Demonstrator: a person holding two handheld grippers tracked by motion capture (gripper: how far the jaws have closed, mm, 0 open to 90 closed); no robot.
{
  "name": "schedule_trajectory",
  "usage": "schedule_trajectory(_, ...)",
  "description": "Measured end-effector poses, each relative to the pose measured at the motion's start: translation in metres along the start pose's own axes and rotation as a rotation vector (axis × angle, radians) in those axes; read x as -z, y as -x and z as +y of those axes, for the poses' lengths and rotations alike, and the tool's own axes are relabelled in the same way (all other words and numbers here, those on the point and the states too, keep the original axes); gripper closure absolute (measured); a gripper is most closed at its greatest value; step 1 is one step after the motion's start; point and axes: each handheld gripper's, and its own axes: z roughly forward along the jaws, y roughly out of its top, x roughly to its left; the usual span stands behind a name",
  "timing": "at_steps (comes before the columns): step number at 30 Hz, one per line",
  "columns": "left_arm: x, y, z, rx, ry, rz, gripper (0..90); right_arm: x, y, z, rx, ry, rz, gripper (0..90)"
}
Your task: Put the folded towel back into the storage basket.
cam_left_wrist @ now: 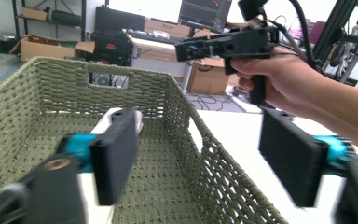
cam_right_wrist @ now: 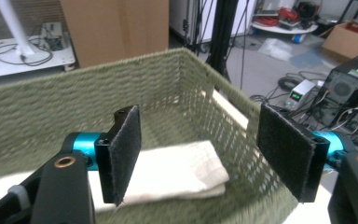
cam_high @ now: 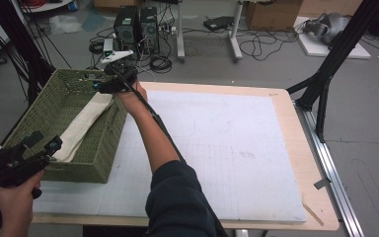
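Note:
A green woven basket [cam_high: 101, 148] stands at the table's left side with a folded cream cloth [cam_high: 84, 126] lying along its floor. My left gripper [cam_high: 43, 141] hovers at the basket's near left corner, open and holding nothing. My right gripper [cam_high: 97, 85] is above the far right corner, also open and holding nothing. In the left gripper view the open jaws [cam_left_wrist: 204, 156] frame the basket wall [cam_left_wrist: 74, 74], a strip of cloth [cam_left_wrist: 112, 116] and the other hand's gripper [cam_left_wrist: 223, 44]. In the right gripper view the jaws [cam_right_wrist: 205, 156] stand wide above the cloth [cam_right_wrist: 177, 172] inside the basket [cam_right_wrist: 74, 93].
A white board [cam_high: 227, 138] covers most of the wooden table, right of the basket. Black frame legs [cam_high: 325, 79] stand off the table's right edge. Computers [cam_high: 135, 27], cables and cardboard boxes sit on the floor beyond the far edge.

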Motion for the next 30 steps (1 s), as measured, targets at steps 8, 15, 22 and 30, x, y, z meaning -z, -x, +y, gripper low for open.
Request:
schedule_trajectory(8,-0.005,0.007,-0.001,-0.027,-0.004,-0.041,15.4,0.033,0.002,-0.019,-0.003,-0.012,0.030,22.0)
schedule_trajectory(15,-0.010,0.015,0.001,-0.090,0.012,-0.077,15.6,0.060,0.002,-0.030,0.003,0.002,0.031,19.9)
schedule_trajectory(22,-0.017,0.023,0.000,-0.089,-0.051,-0.156,17.2,0.087,0.005,-0.041,-0.004,0.018,0.023,18.4)
schedule_trajectory(30,-0.025,0.030,-0.003,-0.083,-0.075,-0.187,16.7,0.121,0.009,-0.053,-0.006,0.037,0.010,17.5)
